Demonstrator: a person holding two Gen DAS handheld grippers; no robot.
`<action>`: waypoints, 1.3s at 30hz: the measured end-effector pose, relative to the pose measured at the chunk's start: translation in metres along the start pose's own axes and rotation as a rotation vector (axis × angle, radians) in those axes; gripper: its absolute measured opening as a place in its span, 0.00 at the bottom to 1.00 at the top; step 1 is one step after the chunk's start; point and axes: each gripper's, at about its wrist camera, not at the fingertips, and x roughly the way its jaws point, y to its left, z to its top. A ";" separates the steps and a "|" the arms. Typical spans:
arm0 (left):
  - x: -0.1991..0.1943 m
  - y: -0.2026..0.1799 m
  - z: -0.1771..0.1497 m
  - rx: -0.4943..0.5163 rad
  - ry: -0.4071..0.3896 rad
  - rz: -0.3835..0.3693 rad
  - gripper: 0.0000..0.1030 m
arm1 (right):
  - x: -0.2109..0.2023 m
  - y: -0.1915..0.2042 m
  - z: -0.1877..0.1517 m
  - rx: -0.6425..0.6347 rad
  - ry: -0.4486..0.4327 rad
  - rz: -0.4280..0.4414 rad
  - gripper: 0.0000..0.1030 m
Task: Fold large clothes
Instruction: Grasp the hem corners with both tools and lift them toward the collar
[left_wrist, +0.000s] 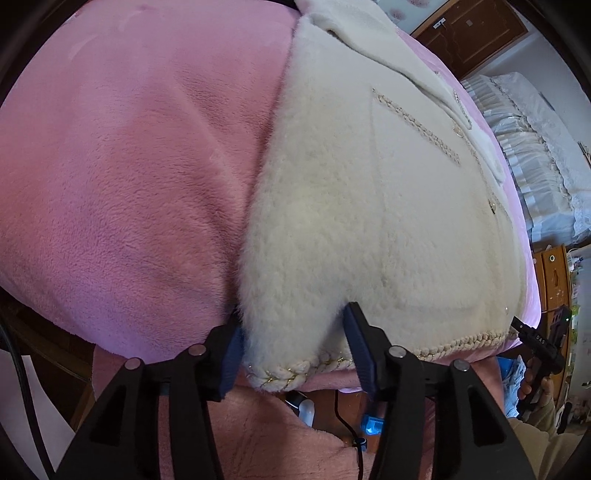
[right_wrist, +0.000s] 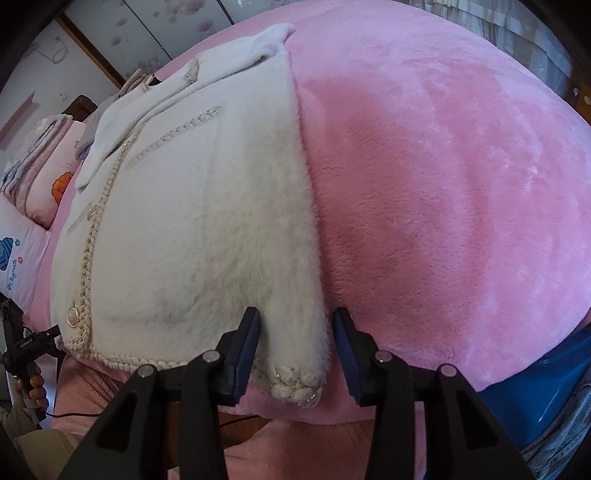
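A cream fluffy coat (left_wrist: 369, 206) with braided trim lies flat on a pink plush blanket (left_wrist: 129, 166), its sleeves folded in over the front. My left gripper (left_wrist: 291, 343) is open, its jaws on either side of the coat's bottom left hem corner (left_wrist: 284, 373). My right gripper (right_wrist: 297, 347) is open, its jaws on either side of the bottom right hem corner (right_wrist: 299, 384) of the coat (right_wrist: 192, 229). Neither pair of jaws has closed on the fabric. The right gripper also shows at the right edge of the left wrist view (left_wrist: 535, 343).
The pink blanket (right_wrist: 443, 192) covers a bed, whose front edge lies just under both grippers. Pillows (right_wrist: 33, 221) lie at the far left. A white ruffled bed skirt (left_wrist: 535, 147) and a wooden cabinet (left_wrist: 554, 277) stand to the right. A blue bin (right_wrist: 535, 398) sits at the bed's lower right.
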 end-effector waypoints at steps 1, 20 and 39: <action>0.001 -0.002 0.000 -0.001 0.003 -0.002 0.59 | 0.001 0.001 0.000 -0.004 0.000 -0.004 0.40; -0.036 -0.085 0.044 -0.019 0.003 0.015 0.09 | -0.068 0.077 0.043 -0.224 -0.141 0.050 0.08; -0.010 -0.119 0.369 -0.173 -0.313 -0.024 0.15 | 0.005 0.078 0.363 0.067 -0.328 0.123 0.09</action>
